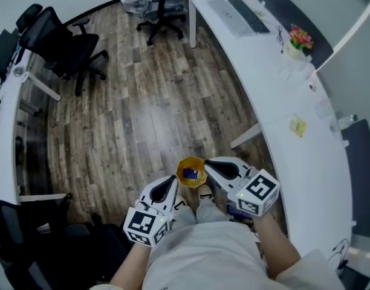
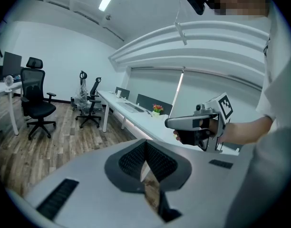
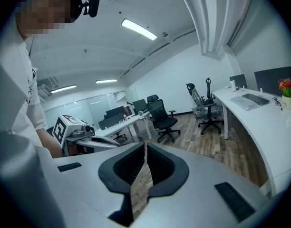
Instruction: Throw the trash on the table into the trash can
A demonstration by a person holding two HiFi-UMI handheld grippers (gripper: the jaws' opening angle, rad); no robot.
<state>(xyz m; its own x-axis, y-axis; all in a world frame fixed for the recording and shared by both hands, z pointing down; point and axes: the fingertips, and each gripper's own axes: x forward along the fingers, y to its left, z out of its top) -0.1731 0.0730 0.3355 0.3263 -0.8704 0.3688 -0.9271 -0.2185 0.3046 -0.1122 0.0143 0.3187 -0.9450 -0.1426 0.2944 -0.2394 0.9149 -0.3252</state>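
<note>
In the head view a small yellow trash can (image 1: 191,173) stands on the wood floor by the person's feet, with a blue item lying inside it. My left gripper (image 1: 173,181) is just left of the can and my right gripper (image 1: 209,164) just right of it. Both are shut with nothing between the jaws. A yellow scrap of paper (image 1: 298,126) lies on the white curved table (image 1: 306,162) to the right. In the left gripper view the left gripper (image 2: 146,142) is closed tip to tip and the right gripper (image 2: 170,123) hangs ahead. In the right gripper view the right gripper (image 3: 145,144) is also closed and the left gripper (image 3: 116,144) shows at the left.
On the far end of the table are a flower pot (image 1: 298,41), a keyboard (image 1: 249,15) and a laptop (image 1: 224,14). Black office chairs (image 1: 67,44) stand on the floor at the upper left, and another desk (image 1: 6,119) runs along the left edge.
</note>
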